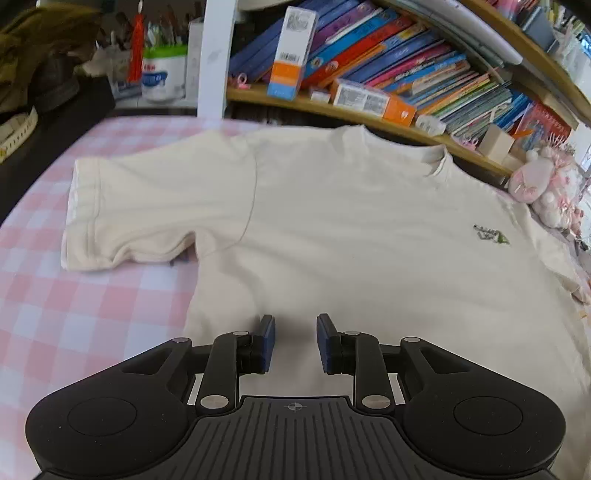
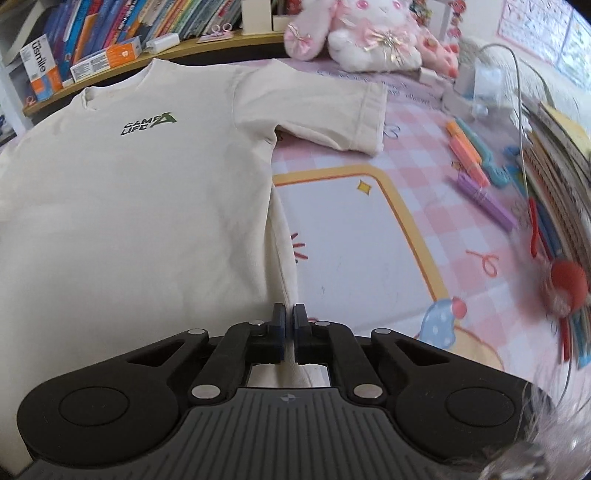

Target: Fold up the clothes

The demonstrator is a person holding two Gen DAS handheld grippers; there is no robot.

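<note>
A cream cotton T-shirt [image 1: 332, 229] is laid flat, front up, on a pink checked counter [image 1: 74, 314]. The left tool [image 1: 295, 343] is held parted above the cloth, gripping nothing. The right tool [image 2: 289, 325] is closed at the shirt's side edge; cloth between the pads cannot be confirmed. The green logo [image 2: 147, 123] is legible only in the right view.

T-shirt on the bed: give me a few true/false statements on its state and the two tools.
1. The T-shirt lies face up, logo showing. True.
2. Both sleeves are folded in. False: both lie spread out flat.
3. The right tool is shut on the shirt's side edge. True.
4. The left tool grips fabric. False: it is open over the shirt, with nothing pinched.
5. A plush toy sits beyond the shirt. True.
</note>
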